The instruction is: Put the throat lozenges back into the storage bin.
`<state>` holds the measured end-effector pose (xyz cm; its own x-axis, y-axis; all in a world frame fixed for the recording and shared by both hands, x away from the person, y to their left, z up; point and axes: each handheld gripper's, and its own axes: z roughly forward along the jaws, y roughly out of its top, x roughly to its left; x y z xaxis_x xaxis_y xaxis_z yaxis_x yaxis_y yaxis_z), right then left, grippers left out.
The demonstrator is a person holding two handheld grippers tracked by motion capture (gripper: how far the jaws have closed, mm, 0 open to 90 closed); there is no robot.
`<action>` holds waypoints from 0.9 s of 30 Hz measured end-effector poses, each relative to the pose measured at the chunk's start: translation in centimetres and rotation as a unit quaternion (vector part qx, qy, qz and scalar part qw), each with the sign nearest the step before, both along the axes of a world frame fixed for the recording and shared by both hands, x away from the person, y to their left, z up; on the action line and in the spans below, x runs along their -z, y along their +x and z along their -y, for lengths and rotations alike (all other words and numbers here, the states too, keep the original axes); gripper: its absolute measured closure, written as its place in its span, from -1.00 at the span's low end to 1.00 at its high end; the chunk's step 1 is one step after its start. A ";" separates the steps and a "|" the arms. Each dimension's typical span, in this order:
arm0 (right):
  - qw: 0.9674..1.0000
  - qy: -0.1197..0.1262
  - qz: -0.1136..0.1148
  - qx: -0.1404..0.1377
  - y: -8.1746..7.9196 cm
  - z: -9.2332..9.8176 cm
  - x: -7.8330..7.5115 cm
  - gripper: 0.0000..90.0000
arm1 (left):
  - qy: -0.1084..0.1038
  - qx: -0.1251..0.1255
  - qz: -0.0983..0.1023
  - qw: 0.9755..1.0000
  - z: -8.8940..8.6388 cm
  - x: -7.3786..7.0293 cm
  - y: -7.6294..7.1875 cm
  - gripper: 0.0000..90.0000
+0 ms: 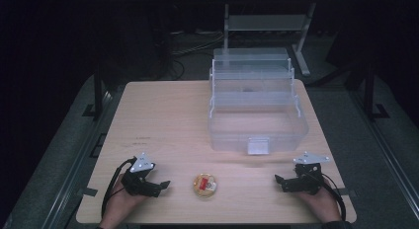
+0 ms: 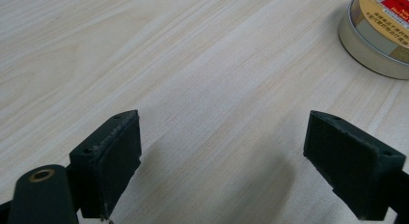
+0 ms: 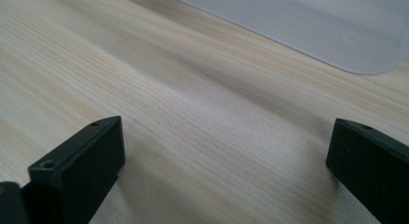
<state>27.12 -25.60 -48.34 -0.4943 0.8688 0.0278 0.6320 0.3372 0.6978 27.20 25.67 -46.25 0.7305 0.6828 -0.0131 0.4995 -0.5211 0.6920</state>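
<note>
A small round tin (image 1: 204,185) with a gold and red label lies flat near the front edge of the wooden table (image 1: 163,120). My left gripper (image 1: 159,186) rests on the table to the tin's left, held by a hand. In the left gripper view it (image 2: 222,156) stands open with bare wood between its jaws, and the tin (image 2: 378,33) sits off at the upper right. My right gripper (image 1: 280,182) rests to the tin's right and is open (image 3: 226,171) too, over bare wood. A clear plastic tiered box (image 1: 257,108) stands open at the back right.
The box's pale base (image 3: 308,26) crosses the top of the right gripper view. Behind the table are a metal stand (image 1: 269,24) and cables on a dark floor. Bare table stretches across the left half and between the grippers.
</note>
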 end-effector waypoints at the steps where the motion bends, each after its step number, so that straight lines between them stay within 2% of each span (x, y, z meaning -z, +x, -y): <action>1: 1.000 0.000 0.000 0.000 0.0 0.0 0.0 -1.00 | 0.001 0.000 -0.001 1.000 0.0 -0.1 0.0 -0.72; 15: 1.000 0.000 0.000 0.001 0.0 0.0 0.0 -1.00 | 0.010 0.005 -0.007 1.000 0.5 -1.4 0.1 -0.72; 27: 1.000 0.000 0.000 0.001 0.0 0.0 0.0 -1.00 | 0.018 0.022 -0.018 0.999 1.1 -2.6 0.0 -0.72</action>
